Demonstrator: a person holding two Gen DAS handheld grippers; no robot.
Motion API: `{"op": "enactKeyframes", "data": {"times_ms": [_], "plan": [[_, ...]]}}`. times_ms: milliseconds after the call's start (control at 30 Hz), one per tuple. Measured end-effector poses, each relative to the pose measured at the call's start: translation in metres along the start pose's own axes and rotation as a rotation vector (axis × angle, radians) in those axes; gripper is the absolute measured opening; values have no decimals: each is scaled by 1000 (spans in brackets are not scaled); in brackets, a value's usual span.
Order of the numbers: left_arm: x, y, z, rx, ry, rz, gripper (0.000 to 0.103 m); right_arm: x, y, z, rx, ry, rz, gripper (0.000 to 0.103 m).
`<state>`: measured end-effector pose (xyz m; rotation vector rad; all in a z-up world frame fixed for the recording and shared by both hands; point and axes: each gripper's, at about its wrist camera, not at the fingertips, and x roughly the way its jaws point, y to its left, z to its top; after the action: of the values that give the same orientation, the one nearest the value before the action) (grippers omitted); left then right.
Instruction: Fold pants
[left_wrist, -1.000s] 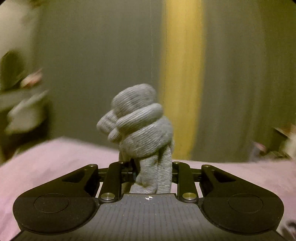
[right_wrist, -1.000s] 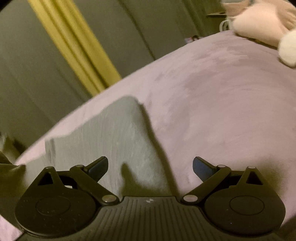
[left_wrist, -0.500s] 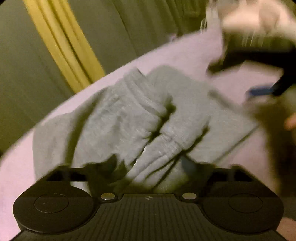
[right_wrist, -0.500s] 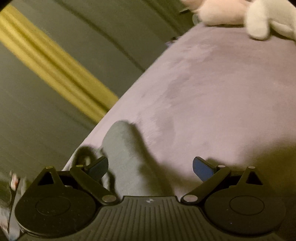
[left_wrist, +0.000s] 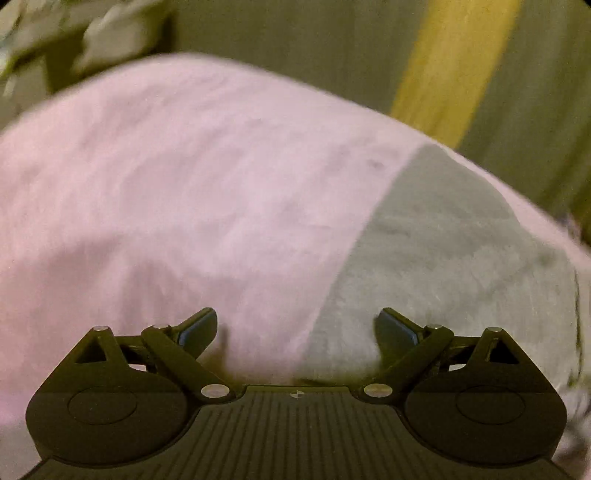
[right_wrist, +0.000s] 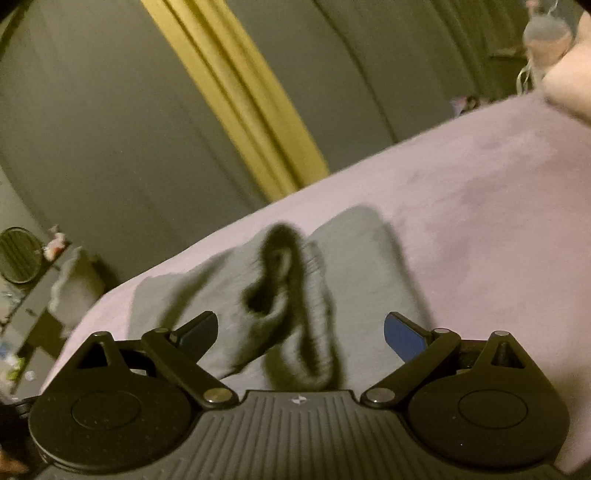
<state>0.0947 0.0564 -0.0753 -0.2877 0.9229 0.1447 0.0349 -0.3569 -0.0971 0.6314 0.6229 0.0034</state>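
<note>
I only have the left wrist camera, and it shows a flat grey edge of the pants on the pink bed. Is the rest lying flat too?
Observer: No. In the right wrist view the pants have a blurred ribbed part bunched up in the middle.
Operator: Is the right gripper holding that?
Observer: No. The right gripper is open, with its pads clear of the cloth.
Operator: Anything else around?
Observer: A pale pink thing lies at the far corner of the bed, too blurred to name.

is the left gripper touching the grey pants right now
Apart. In the left wrist view the left gripper has its jaws wide, opening, nothing between them; the grey pants lie beyond.
</note>
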Motion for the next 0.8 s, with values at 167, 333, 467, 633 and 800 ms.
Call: {"op": "enactKeyframes", "data": {"times_ms": [167,333,467,633,800], "plan": [[10,16,3,-107,16,-29,98,23,-16,-6,212,106,18,98],[14,11,-5,-90,1,-42,98,34,-17,-4,300,123,34,98],[10,12,-6,-102,7,-48,98,43,-16,1,339,128,42,95],[8,17,-6,-141,13,-55,98,49,-8,9,324,144,54,60],[10,16,-6,-141,20,-46,98,71,4,11,282,215,-6,71]]}}
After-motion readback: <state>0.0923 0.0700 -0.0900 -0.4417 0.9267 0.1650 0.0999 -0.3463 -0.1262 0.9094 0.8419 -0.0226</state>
